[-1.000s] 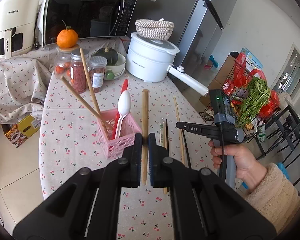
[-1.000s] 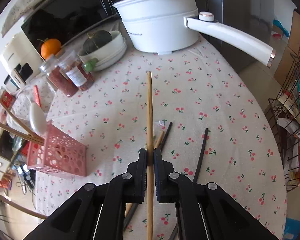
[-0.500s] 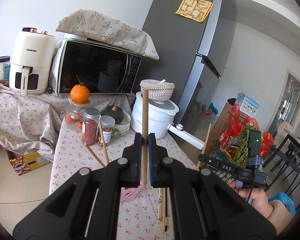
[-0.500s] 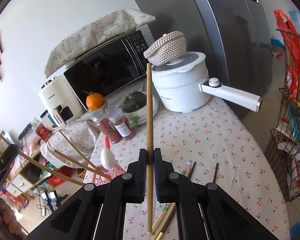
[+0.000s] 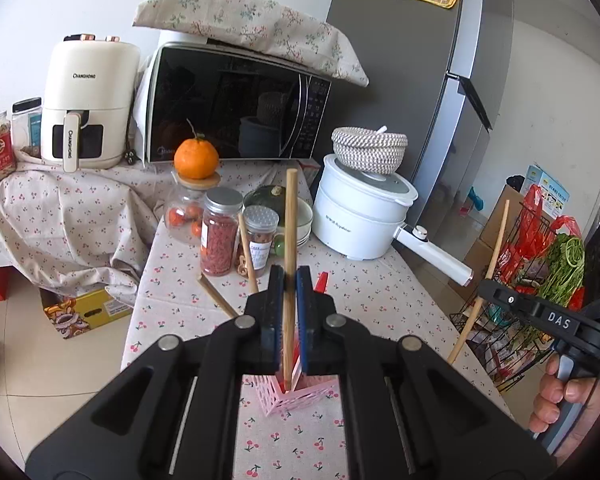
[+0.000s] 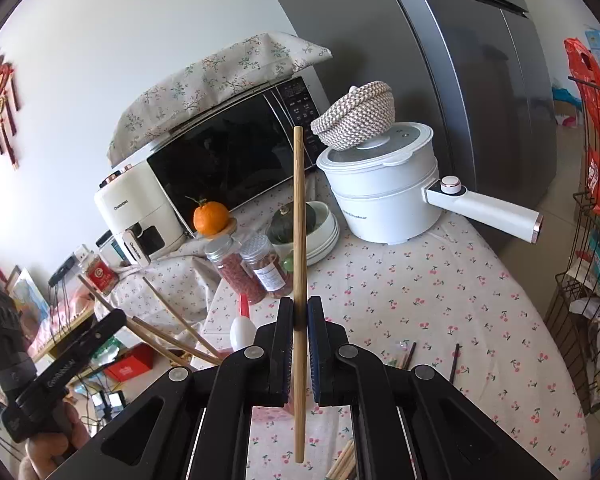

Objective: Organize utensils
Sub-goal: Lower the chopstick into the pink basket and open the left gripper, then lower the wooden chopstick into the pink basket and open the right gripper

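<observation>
My left gripper [image 5: 290, 280] is shut on a wooden chopstick [image 5: 291, 216], held nearly upright. Its lower tip points into the pink basket [image 5: 288, 398] just below the fingers. Two more wooden chopsticks [image 5: 248, 256] and a red handle [image 5: 322, 282] stick out of that basket. My right gripper [image 6: 299, 308] is shut on a second wooden chopstick [image 6: 299, 220], also upright, above the table. It also shows in the left wrist view, right gripper [image 5: 484, 292], off to the right of the basket. A white spoon [image 6: 242, 330] stands in the basket. Dark chopsticks [image 6: 454, 362] lie on the cloth.
A white pot [image 5: 360, 216] with a long handle [image 5: 436, 254] stands behind the basket, beside jars [image 5: 220, 236], a bowl and an orange [image 5: 196, 158]. Microwave [image 5: 236, 104] and air fryer [image 5: 88, 100] sit further back. A wire rack [image 5: 540, 264] with vegetables is past the table's right edge.
Both grippers have lifted their chopsticks off the table and tipped them upright. The left one has shifted so its chopstick's lower tip hangs over the pink basket.
</observation>
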A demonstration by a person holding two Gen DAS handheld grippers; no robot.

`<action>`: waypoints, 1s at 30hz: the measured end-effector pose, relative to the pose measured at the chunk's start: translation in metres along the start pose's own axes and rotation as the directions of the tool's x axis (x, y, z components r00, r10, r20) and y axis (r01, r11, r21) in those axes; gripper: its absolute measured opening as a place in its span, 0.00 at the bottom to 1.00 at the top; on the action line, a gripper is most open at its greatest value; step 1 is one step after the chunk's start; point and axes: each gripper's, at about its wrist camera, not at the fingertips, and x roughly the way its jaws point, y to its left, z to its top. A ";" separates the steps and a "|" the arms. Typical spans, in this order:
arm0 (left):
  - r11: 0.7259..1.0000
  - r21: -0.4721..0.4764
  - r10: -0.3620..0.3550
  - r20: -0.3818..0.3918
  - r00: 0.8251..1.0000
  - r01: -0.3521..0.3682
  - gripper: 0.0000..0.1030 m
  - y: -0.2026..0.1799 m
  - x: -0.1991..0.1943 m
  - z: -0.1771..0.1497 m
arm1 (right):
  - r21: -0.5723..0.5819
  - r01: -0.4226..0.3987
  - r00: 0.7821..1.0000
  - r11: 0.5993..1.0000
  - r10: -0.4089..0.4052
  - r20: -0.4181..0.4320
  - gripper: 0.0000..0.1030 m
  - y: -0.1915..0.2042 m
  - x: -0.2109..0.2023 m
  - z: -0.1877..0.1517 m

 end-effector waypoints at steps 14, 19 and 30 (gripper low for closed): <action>1.000 -0.018 -0.012 -0.075 0.997 0.011 0.59 -0.003 0.003 -0.006 | -0.024 -0.042 0.994 0.999 0.044 0.102 0.07 0.022 0.002 0.000; 1.000 0.005 0.030 -0.143 0.989 -0.030 0.84 0.000 -0.005 -0.015 | -0.022 -0.061 0.986 0.998 0.063 0.155 0.07 0.037 0.003 0.003; 0.994 -0.047 0.074 -0.348 0.935 -0.096 0.88 0.031 0.001 -0.044 | -0.051 -0.021 0.981 0.998 0.031 0.190 0.07 0.068 0.039 -0.003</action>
